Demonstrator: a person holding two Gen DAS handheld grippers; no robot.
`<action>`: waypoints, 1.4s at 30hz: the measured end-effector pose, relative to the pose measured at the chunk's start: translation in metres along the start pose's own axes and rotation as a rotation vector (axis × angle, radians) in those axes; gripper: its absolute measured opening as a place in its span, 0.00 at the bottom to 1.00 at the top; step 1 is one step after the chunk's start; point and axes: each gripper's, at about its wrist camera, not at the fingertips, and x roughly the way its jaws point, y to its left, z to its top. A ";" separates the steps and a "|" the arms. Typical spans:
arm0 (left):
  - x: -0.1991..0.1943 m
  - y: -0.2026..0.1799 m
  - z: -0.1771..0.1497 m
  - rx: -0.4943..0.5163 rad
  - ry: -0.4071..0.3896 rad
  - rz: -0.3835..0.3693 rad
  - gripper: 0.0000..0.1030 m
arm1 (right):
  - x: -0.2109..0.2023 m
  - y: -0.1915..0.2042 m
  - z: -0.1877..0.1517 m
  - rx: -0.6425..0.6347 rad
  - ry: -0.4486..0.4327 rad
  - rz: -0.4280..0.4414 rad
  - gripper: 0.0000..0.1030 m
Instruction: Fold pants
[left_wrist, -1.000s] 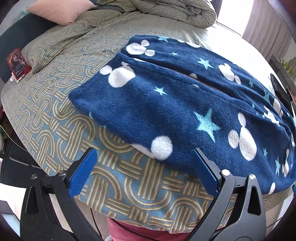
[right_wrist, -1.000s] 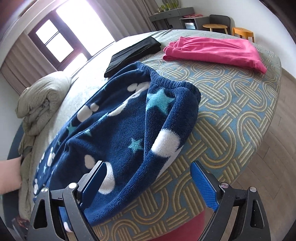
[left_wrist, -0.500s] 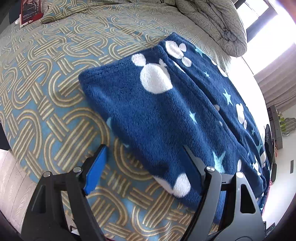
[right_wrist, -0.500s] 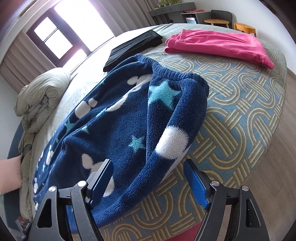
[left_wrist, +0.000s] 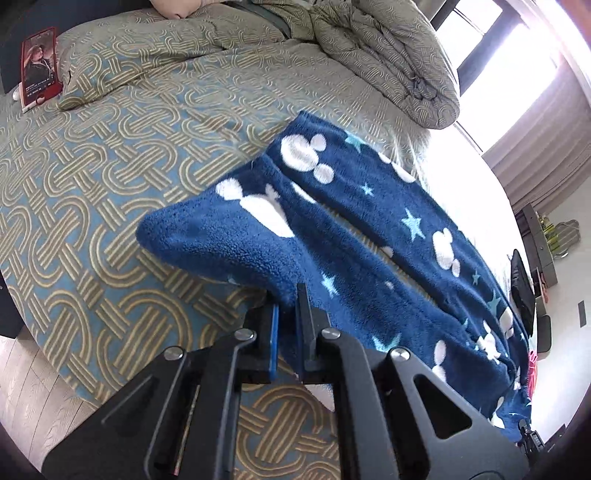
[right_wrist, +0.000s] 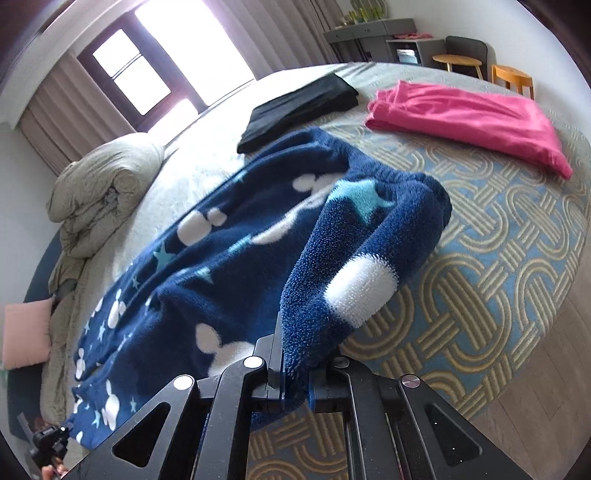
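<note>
L hand-held gripper (left_wrist: 286, 310): fingers pinched tight on near corner of leg cuff, fleece lifted off bed.
R hand-held gripper (right_wrist: 291, 363): clamped on near waistband corner, fabric raised in a fold.
Pants (left_wrist: 388, 236): 1 pr, navy fleece w/ white mouse heads + blue stars; stretched along near side of bed, 2 legs side by side.
Bed (left_wrist: 92, 177): blue/gold loop-pattern cover under pants.
Beyond waistband: 1 pink folded garment (right_wrist: 469, 118), 1 black folded garment (right_wrist: 299, 107), both apart from pants.
Cuff end: 1 red phone (left_wrist: 38, 68), 1 pillow (left_wrist: 155, 55).
Far: 1 rolled duvet (left_wrist: 388, 51), window (right_wrist: 147, 74), 2 wooden stools (right_wrist: 456, 61).
</note>
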 end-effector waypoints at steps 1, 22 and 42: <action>-0.005 -0.005 0.005 0.006 -0.013 -0.007 0.08 | -0.003 0.006 0.005 -0.008 -0.019 0.010 0.06; 0.189 -0.186 0.186 0.134 0.168 0.311 0.08 | 0.195 0.119 0.206 -0.133 0.053 -0.182 0.07; 0.153 -0.153 0.215 0.303 -0.003 0.372 0.46 | 0.219 0.103 0.238 -0.160 0.137 -0.304 0.57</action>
